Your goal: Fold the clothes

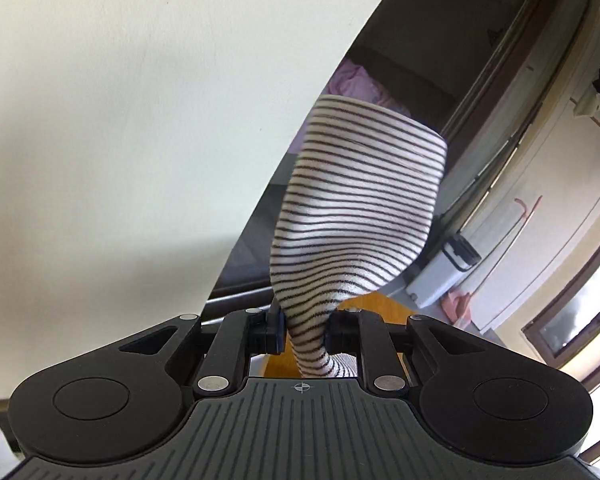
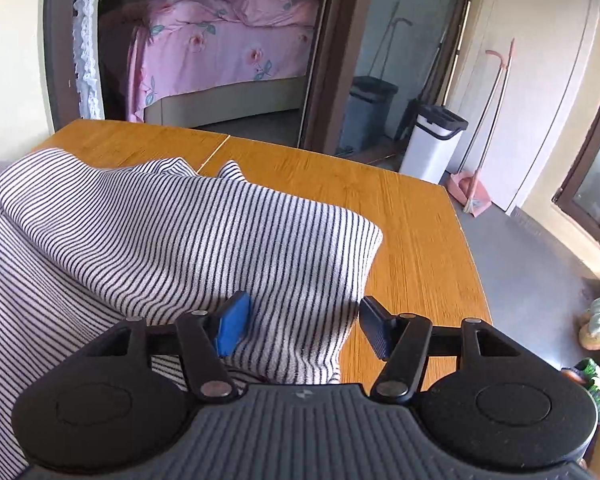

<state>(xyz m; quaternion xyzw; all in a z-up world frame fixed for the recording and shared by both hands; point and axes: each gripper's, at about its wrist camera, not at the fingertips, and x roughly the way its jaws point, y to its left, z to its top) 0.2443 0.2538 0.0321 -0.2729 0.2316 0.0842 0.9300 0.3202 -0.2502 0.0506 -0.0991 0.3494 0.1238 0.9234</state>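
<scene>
Lying across the left half of the right wrist view, the striped garment covers the near part of the wooden worktop, with one rounded fold ending at centre frame and more cloth running off the left and lower left edges. The right hand-held gripper hangs over that fold with its jaws apart: the blue pad at lower centre lies against the cloth, the dark pad at lower right stands over the bare wood just beside the cloth's edge, and nothing is pinched.

In the left wrist view a bunched length of the same striped cloth rises from the lower centre of the frame up to the middle, slightly blurred. The left hand-held gripper is closed on its narrow twisted end, pads pressing from both sides. A sliver of the worktop shows behind the fingers.

Beyond the worktop, at upper centre of the right view, a doorway opens onto a bed under a pink flowered cover. Right of it stand a white bin with a black lid and a pink broom and dustpan on a grey floor.

A pale, featureless surface fills the left half of the left view; what it is cannot be told. How the garment's two parts join is out of sight.
</scene>
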